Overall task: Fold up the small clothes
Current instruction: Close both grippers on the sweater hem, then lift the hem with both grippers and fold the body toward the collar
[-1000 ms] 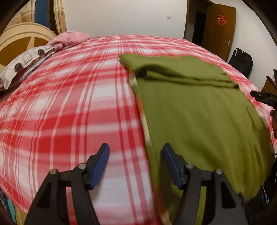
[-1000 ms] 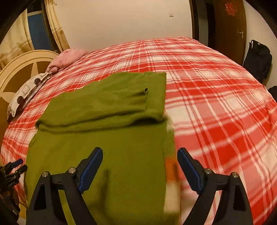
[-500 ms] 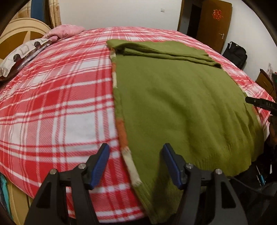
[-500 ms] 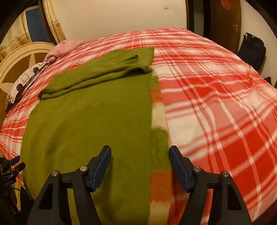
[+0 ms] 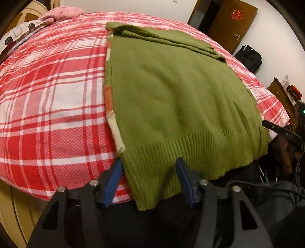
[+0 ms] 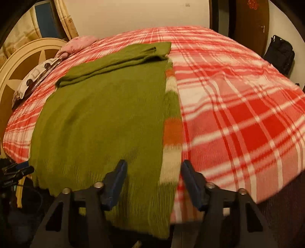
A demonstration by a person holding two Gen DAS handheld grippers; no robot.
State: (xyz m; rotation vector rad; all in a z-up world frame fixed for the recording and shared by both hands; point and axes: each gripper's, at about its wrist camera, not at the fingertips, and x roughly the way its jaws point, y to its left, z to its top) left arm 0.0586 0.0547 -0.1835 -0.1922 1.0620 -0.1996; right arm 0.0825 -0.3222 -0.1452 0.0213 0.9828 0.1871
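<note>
Green sweater (image 5: 171,91) flat on bed (image 5: 47,114), long axis running straight away from both tongs — left tongs (image 5: 148,181) and right tongs (image 6: 152,183) half-open, just been closing, astride near hem corners, pads not yet pressing.

Olive-green knit sweater (image 5: 171,91), side strip banded orange, cream and green (image 6: 172,131); bedspread (image 5: 53,91) red, pink and white plaid; pink pillow (image 5: 63,14); second pillow (image 6: 36,76) white with dark spots; cream headboard (image 6: 22,55); brown door (image 5: 230,26) with red ornament; black bag (image 6: 280,53); gripper pads blue (image 5: 114,179)
</note>
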